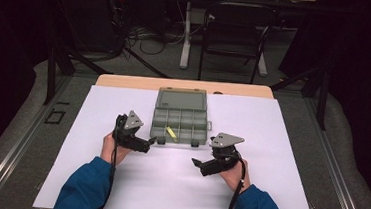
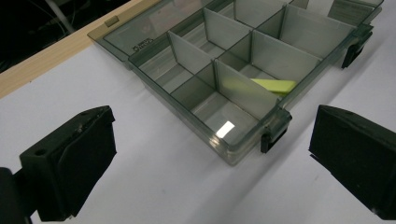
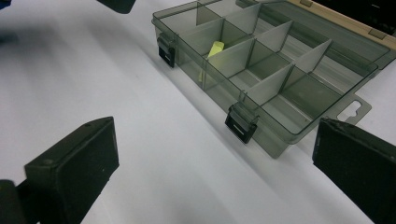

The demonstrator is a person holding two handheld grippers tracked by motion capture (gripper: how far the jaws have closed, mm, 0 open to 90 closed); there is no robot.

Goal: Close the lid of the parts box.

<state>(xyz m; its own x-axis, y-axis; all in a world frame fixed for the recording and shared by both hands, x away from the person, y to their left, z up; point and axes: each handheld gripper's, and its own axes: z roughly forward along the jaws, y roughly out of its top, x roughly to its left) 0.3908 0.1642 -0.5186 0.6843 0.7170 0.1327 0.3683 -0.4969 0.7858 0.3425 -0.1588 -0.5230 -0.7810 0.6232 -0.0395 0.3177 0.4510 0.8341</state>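
Setup: a person at a table, blue sleeves [image 1: 86,187] coming in from the bottom of the high view, one handheld gripper per hand.

Surface: white sheet [image 1: 117,179] over a wooden tabletop [image 1: 125,81], wood peeking out along the far edge.

Organizer box: smoky see-through plastic compartment box [image 1: 179,121] sitting mid-table toward the far side, lid [image 1: 182,98] flipped fully open and lying flat behind it. Two rows of compartments split by upright dividers, two black latches [image 3: 241,124] on the near wall.

Yellow piece: a small flat yellow-green strip [image 2: 275,86] lying inside the box, in a near-row compartment, second from the left going by the high view. It's leaning against or lying by a divider, can't really tell which.

Left gripper: left gripper [image 1: 152,141] is just off the box's near-left corner, close to the left latch but not touching anything. Jaws are spread wide with nothing between them, plain white sheet in the gap in the left gripper view.

Right gripper: right gripper [image 1: 196,162] sits lower on the sheet, near the box's right front side but clearly apart from it, pointing leftish. Jaws also wide apart, holding nothing.

Hands: left hand [image 1: 112,149] and right hand [image 1: 235,174] each wrapped around their gripper body, cables trailing back along the sleeves.

Background: dark room, a chair [image 1: 236,33] and cables on the floor past the table.
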